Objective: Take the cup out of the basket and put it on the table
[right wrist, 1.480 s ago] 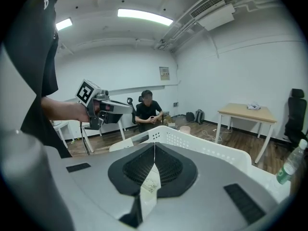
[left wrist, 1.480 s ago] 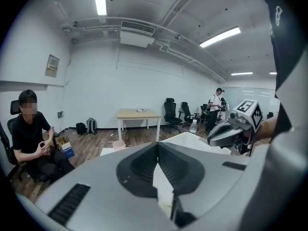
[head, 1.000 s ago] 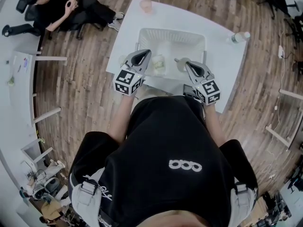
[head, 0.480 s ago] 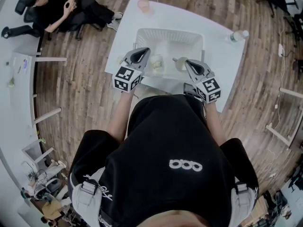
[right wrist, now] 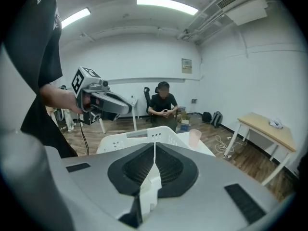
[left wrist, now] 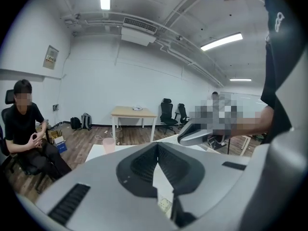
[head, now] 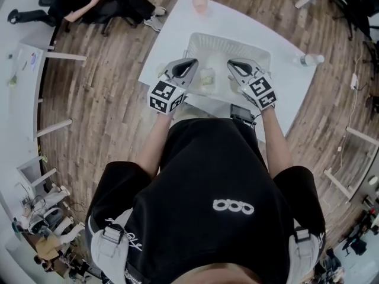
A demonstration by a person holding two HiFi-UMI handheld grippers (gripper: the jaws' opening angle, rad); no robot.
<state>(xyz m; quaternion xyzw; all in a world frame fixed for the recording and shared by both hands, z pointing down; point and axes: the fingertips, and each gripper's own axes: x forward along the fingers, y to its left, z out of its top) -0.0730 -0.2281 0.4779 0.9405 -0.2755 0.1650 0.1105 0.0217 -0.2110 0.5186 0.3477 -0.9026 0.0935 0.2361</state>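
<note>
Right gripper [right wrist: 154, 145] is clenched on the thin wall of the pale plastic cup [right wrist: 150, 189], above the 5 o'clock part of the white slotted plastic basket [right wrist: 144, 134]; slippage could be caused by so narrow a pinch.

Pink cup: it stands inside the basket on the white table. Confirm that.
Wrong in one respect. The pink cup stands outside the basket, beyond it at the far corner of the white table. The head view shows it.
</note>
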